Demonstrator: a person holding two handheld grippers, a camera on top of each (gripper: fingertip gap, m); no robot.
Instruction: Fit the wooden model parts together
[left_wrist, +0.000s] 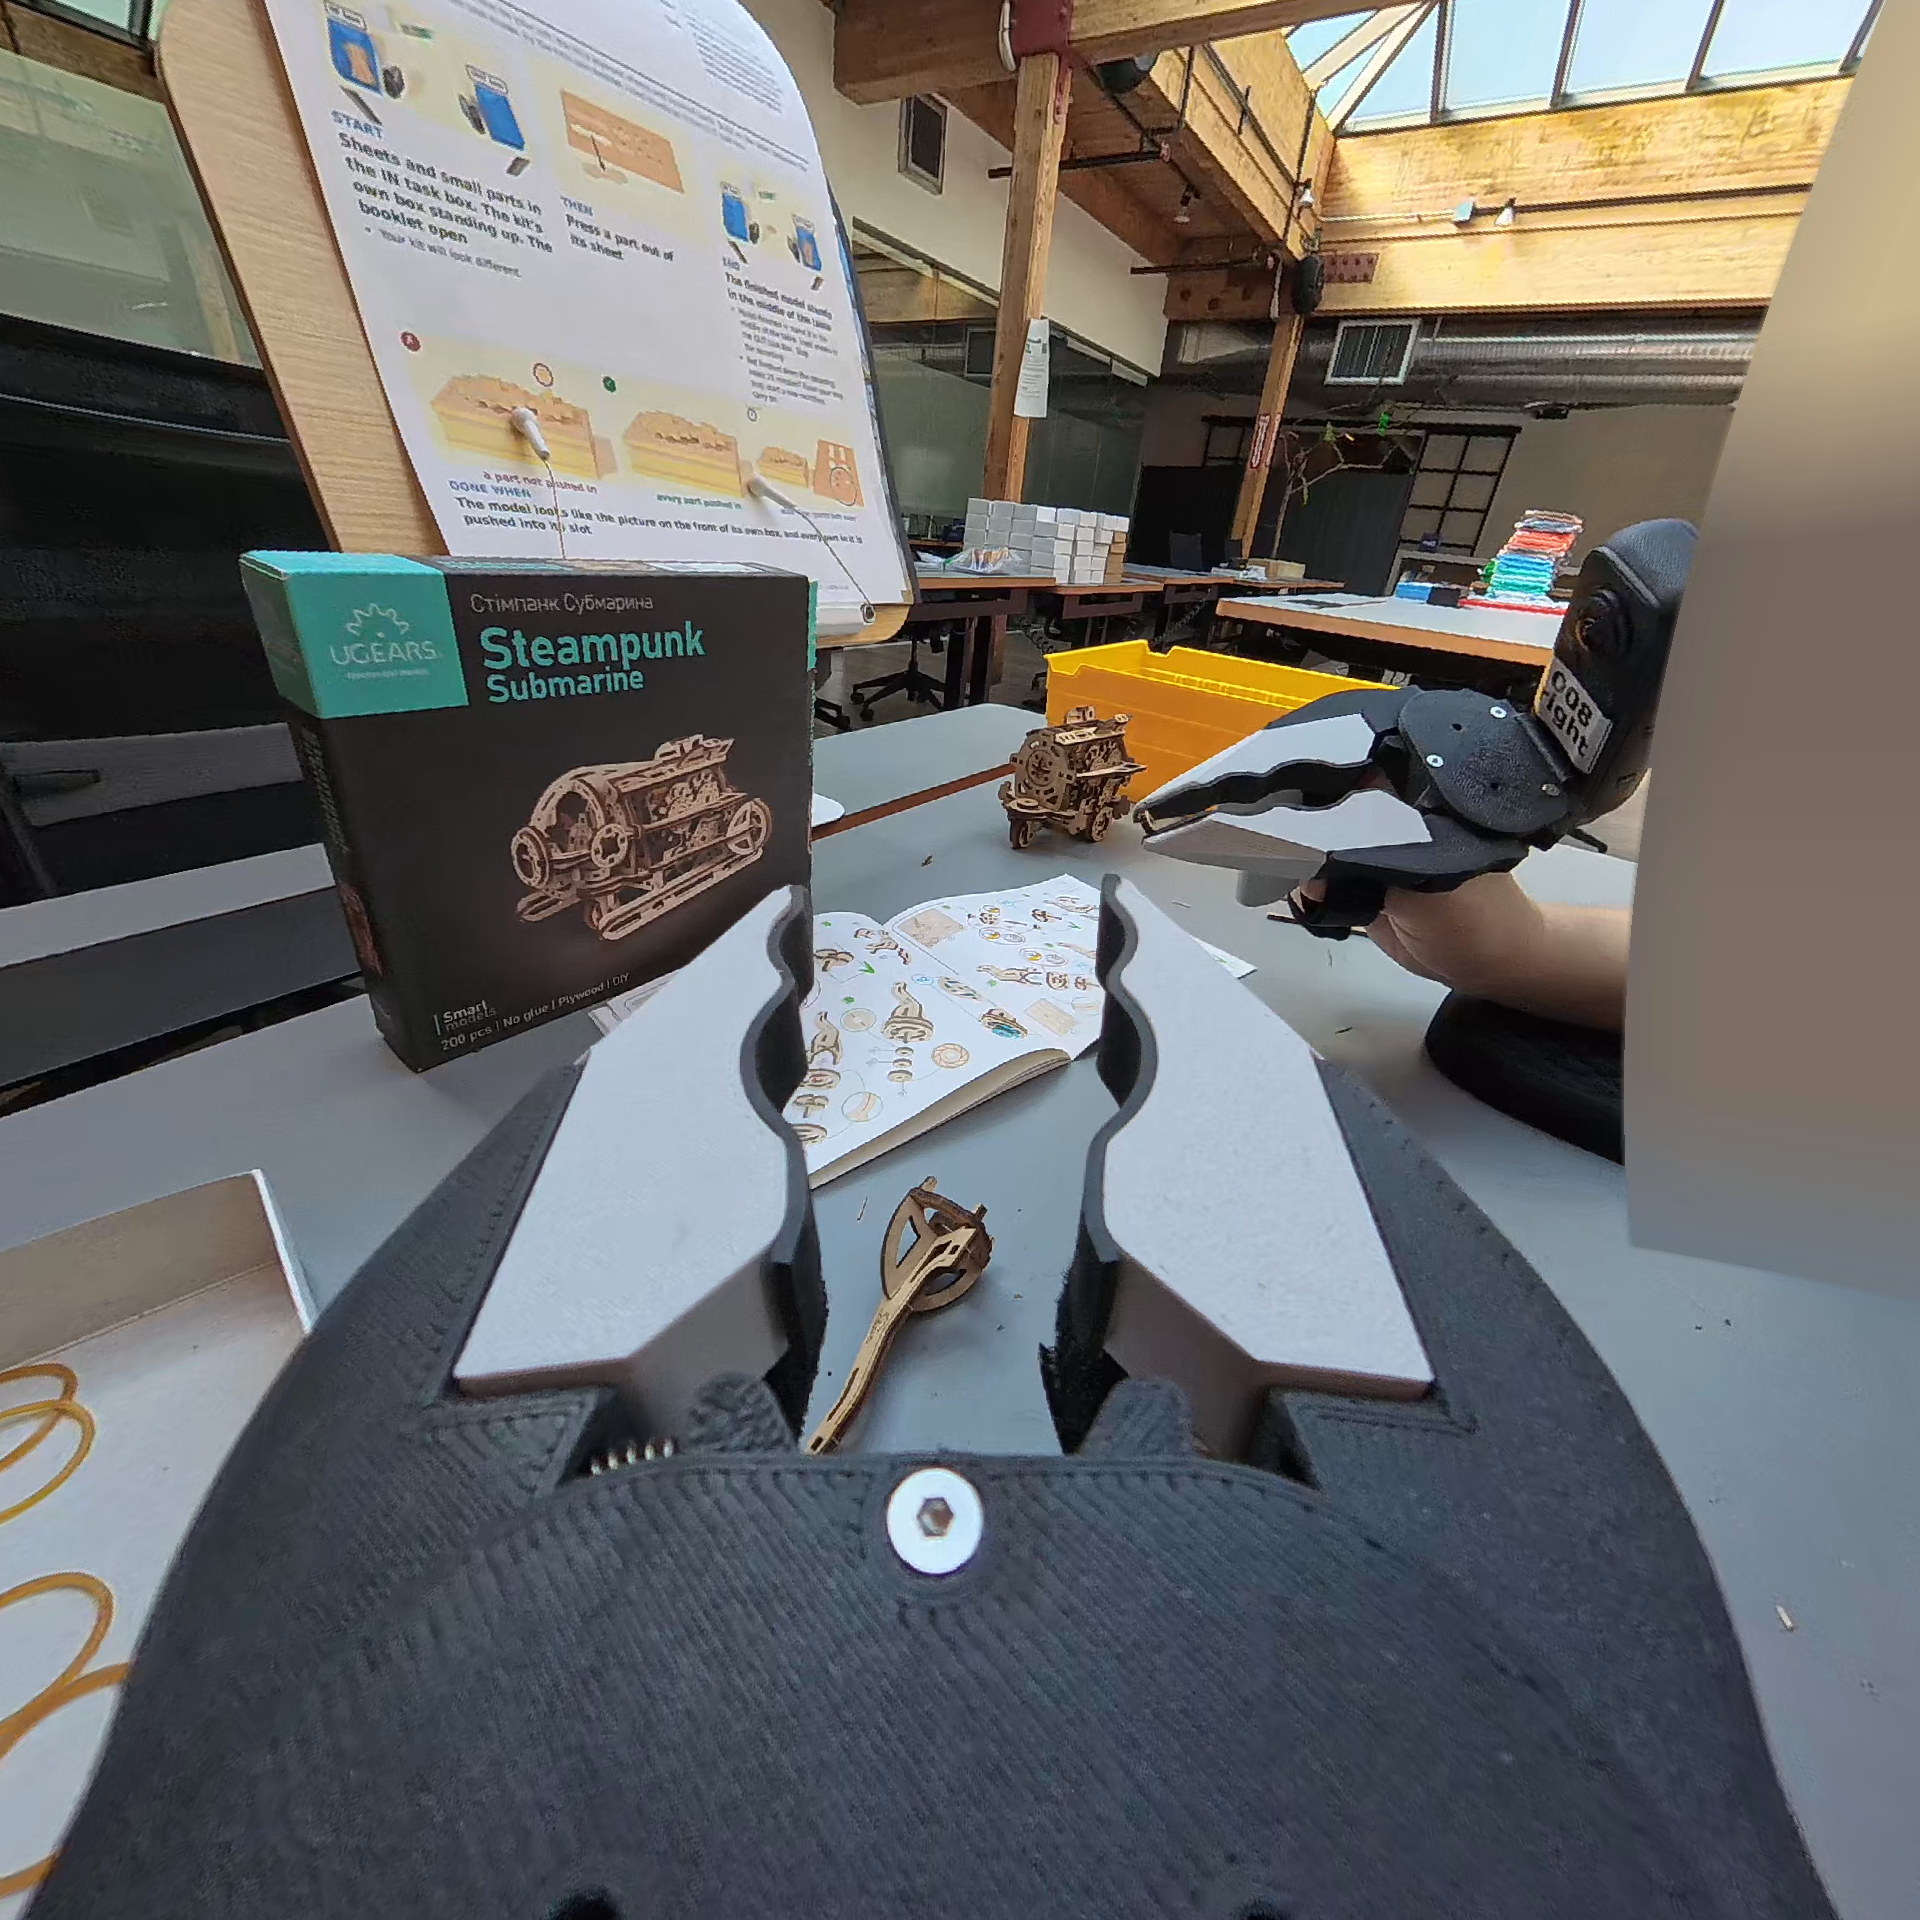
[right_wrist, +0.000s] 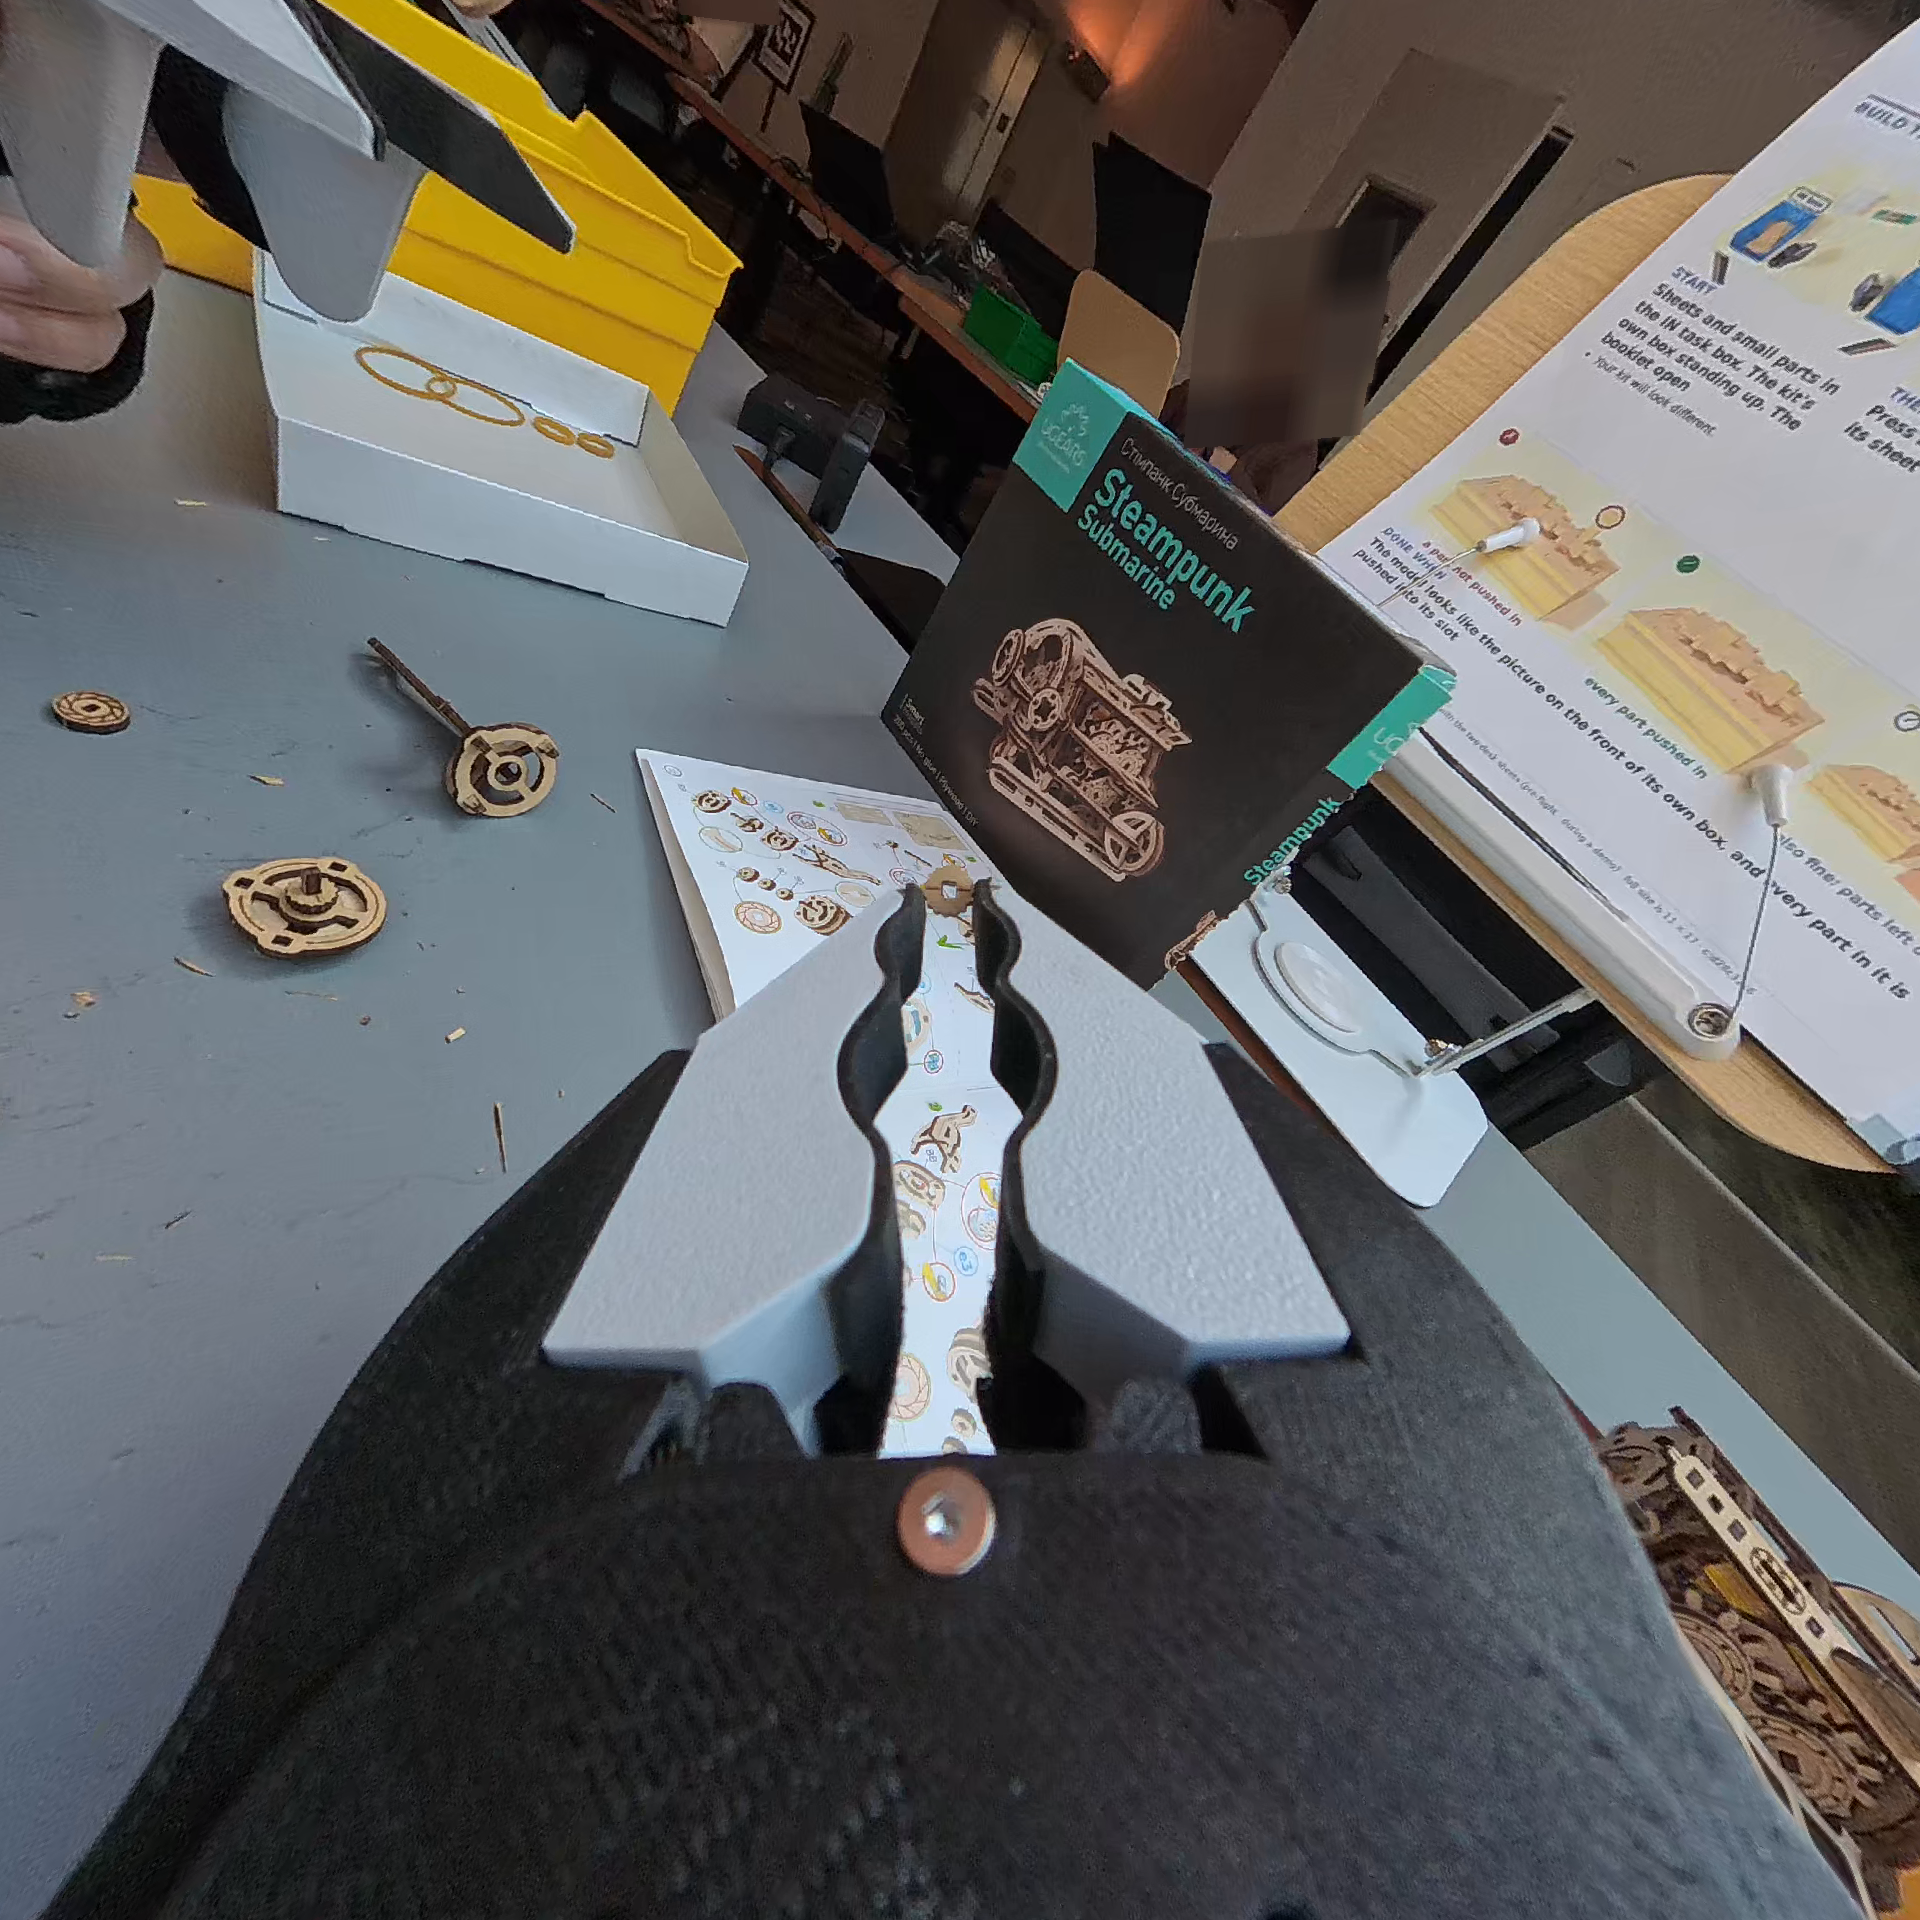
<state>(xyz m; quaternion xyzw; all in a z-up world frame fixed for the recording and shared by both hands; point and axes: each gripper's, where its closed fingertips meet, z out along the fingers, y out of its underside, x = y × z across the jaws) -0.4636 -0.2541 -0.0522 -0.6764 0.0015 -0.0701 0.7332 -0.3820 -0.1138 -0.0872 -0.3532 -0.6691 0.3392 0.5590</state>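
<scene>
My left gripper (left_wrist: 951, 899) is open and empty, low over the grey table (left_wrist: 1558, 1455). A wooden shaft with a spoked wheel (left_wrist: 930, 1278) lies on the table between its fingers. My right gripper (right_wrist: 948, 904) is shut on a small wooden ring (right_wrist: 948, 890) at its tips, held above the open booklet (right_wrist: 790, 862). It also shows at the right of the left wrist view (left_wrist: 1148, 821). The shaft part (right_wrist: 488, 764), a round wheel part (right_wrist: 304, 904) and a small disc (right_wrist: 91, 712) lie on the table. The partly built model (left_wrist: 1070, 774) stands farther back.
The kit box (left_wrist: 551, 790) stands upright behind the booklet (left_wrist: 935, 1018), with an instruction board (left_wrist: 582, 291) behind it. A white tray (right_wrist: 499, 520) with rubber bands and a yellow bin (right_wrist: 582, 239) sit at the table's side. A person's hand (left_wrist: 1496, 935) holds the right gripper. Left tips to right tips: about 15 centimeters. My left gripper's tips are some 15 centimeters from the small disc (right_wrist: 91, 712).
</scene>
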